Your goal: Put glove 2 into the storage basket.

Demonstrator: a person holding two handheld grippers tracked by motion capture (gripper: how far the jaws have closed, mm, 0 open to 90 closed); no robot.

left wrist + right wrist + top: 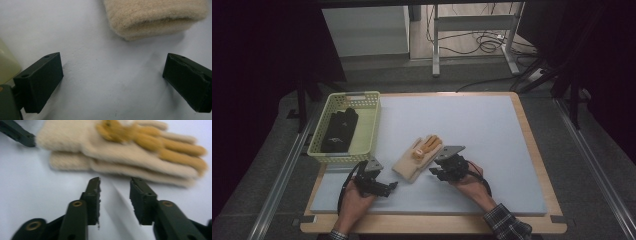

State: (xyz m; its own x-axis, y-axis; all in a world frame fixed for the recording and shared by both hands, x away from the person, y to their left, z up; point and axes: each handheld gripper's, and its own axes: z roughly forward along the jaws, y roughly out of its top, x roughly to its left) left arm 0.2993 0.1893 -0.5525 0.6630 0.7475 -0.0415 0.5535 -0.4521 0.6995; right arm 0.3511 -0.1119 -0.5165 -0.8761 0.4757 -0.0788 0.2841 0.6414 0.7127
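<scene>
Gloves [120, 157], a cream pair stacked one on the other, lie just past the right gripper [115, 195], whose jaws stand partly apart with nothing between them, tips close to the long edge of the pair. That looks like a release, or a lining-up for a fresh pinch. The left gripper [112, 72] rests with its jaws spread wide and empty, just short of the gloves' cuff end, likely waiting to take that end. Left of the gloves sits a basket [369, 131], black gloves [340, 129] inside; probably where this pair goes.
</scene>
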